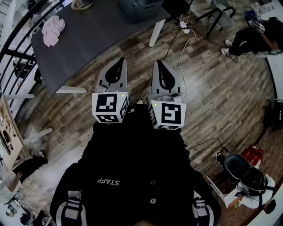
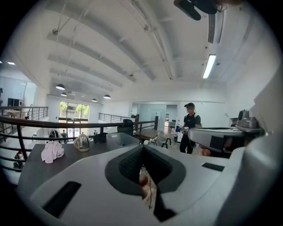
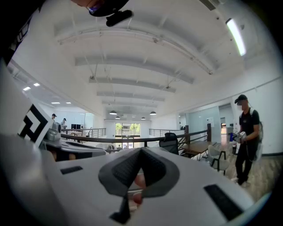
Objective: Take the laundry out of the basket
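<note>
A grey laundry basket (image 1: 140,9) stands at the far end of the dark table (image 1: 95,39); what lies inside it is hidden. A pink cloth (image 1: 52,29) lies bunched on the table's left part. My left gripper (image 1: 121,63) and right gripper (image 1: 158,63) hover side by side over the wooden floor, short of the table's near edge. Both are shut with nothing between their jaws. The left gripper view shows the basket (image 2: 120,140) and the pink cloth (image 2: 52,151) beyond the shut left gripper (image 2: 142,148). In the right gripper view the right gripper (image 3: 141,151) points level into the room.
A metal kettle (image 2: 82,142) stands on the table between cloth and basket. A white cable (image 1: 182,53) runs over the floor ahead of the right gripper. Black railing (image 1: 17,39) borders the left. A person (image 2: 189,129) stands at the right, another sits (image 1: 252,37) far right.
</note>
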The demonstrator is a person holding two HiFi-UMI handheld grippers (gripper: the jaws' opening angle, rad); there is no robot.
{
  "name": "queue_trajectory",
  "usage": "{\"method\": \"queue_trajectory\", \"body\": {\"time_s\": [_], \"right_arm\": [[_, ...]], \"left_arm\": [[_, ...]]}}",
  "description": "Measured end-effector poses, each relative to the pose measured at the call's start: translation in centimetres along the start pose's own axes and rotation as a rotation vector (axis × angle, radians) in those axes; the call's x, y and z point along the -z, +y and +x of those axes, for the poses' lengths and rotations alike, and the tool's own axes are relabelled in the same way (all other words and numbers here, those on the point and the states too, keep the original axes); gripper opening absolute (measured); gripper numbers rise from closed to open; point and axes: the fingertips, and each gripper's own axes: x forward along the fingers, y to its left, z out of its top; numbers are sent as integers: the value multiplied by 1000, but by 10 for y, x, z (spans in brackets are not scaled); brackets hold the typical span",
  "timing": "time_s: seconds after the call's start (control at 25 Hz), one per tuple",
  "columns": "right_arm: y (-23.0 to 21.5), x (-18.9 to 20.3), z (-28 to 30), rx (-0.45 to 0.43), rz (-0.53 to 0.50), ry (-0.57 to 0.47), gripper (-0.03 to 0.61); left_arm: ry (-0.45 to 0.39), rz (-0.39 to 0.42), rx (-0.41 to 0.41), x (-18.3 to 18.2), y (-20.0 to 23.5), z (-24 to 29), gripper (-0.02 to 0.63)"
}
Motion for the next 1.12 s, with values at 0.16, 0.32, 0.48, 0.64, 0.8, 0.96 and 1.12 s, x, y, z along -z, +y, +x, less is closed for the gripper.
{"method": "queue_trajectory", "body": {"time_s": [0.16, 0.32, 0.48, 0.64, 0.8, 0.96, 1.12], "right_arm": [[-11, 2, -2, 4, 15, -11, 14], [-20, 2, 0, 1, 49, -29, 14], [-29, 7, 3, -7, 55, -34, 14], [-44, 16, 9, 1, 72, -20, 14], [-50, 19, 15, -5, 66, -7, 14], [-56, 25, 25, -8, 66, 10, 14], [-81, 31, 39, 27, 81, 13, 14]], "left_arm": [[4, 0, -3, 2, -8, 5, 2], [2, 7, -5, 2, -15, 12, 2], [15, 13, -9, 8, -20, 21, 2], [29, 17, -19, 13, -22, 32, 2], [37, 28, -26, 15, -24, 40, 2], [40, 30, -51, 14, -15, 49, 2], [40, 19, -100, 14, 8, 62, 2]]}}
